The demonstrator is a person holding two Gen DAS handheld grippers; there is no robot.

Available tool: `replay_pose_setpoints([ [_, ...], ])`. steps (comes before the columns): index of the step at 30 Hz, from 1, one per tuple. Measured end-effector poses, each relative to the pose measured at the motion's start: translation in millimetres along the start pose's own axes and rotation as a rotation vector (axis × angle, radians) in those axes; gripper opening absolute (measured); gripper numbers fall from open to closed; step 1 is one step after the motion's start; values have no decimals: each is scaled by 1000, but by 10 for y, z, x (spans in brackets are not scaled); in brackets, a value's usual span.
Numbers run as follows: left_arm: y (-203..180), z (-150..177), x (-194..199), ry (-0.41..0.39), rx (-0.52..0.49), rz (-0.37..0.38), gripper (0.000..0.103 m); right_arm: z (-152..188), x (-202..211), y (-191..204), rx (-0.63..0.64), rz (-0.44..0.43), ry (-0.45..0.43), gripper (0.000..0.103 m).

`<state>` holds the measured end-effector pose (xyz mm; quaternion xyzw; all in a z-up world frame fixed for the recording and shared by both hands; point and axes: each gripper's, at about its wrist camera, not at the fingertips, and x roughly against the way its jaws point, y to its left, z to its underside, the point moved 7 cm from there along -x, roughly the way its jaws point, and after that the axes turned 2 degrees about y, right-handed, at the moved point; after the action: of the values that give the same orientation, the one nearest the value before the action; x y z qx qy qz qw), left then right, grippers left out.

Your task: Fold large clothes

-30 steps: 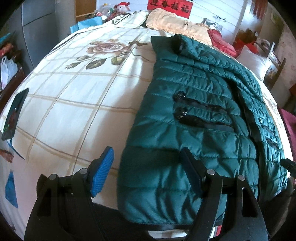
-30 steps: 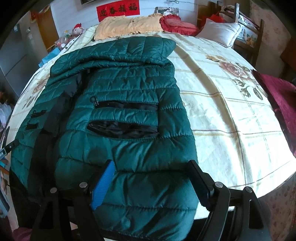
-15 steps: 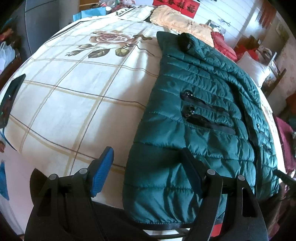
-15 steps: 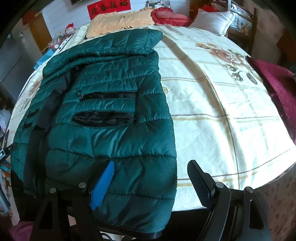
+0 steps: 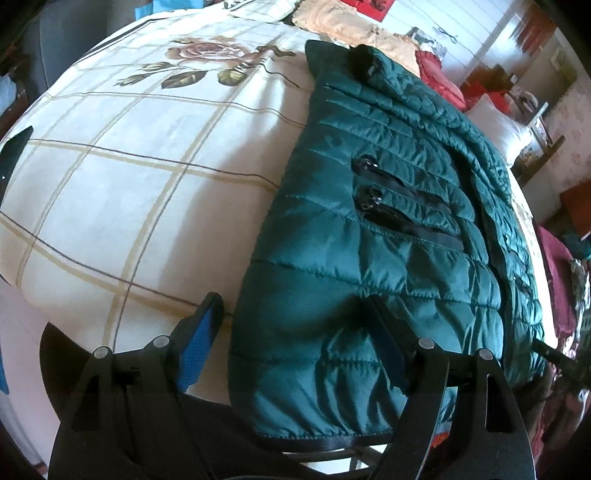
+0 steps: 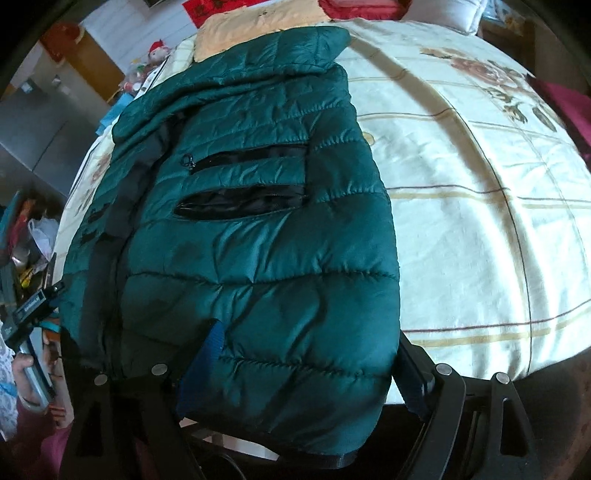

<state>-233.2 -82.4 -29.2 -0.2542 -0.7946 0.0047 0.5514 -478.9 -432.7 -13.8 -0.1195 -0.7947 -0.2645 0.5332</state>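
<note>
A dark green quilted puffer jacket [image 5: 388, 236] lies lengthwise on a cream checked bedspread [image 5: 129, 177], its hem hanging over the near bed edge. It also fills the right wrist view [image 6: 258, 229]. My left gripper [image 5: 295, 332] is open and straddles the jacket's left hem corner. My right gripper [image 6: 314, 354] is open, its fingers either side of the right hem corner. Neither pair of fingers touches the fabric firmly that I can tell.
A yellow garment [image 6: 251, 26], red cushions [image 5: 439, 74] and a white pillow [image 5: 498, 122] lie at the far end of the bed. Cluttered furniture and bags stand at the left [image 6: 33, 236]. A dark red cloth [image 6: 569, 107] lies at the right.
Both grippers have moved in and down toward the jacket's hem, so the hem corners now lie between the open fingers. The jacket has not moved.
</note>
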Motion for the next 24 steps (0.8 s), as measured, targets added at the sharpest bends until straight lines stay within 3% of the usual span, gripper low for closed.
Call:
replay_pose_setpoints([
  [9,-62,94,25,34,-49,16,79,0,-30,45,28,-42,-15,85],
  [10,-66,102,28,42,-51,17,79,-3,-22,60,32,-62,-20,83],
  [13,-86,110,20,51,-57,9,79,-16,15,117,62,-105,-40,63],
  [18,-141,126,2,53,-84,-11,79,-22,-15,169,125,-87,-38,58],
  [19,-150,129,4,50,-86,-11,76,-21,-31,171,129,-85,-42,58],
  [21,-177,130,23,47,-81,8,52,-32,-36,181,132,-89,-60,51],
  [22,-191,116,44,40,-82,10,47,-44,-21,185,131,-94,-74,36],
  [24,-218,67,108,15,-99,6,28,-87,50,187,129,-102,-104,24],
])
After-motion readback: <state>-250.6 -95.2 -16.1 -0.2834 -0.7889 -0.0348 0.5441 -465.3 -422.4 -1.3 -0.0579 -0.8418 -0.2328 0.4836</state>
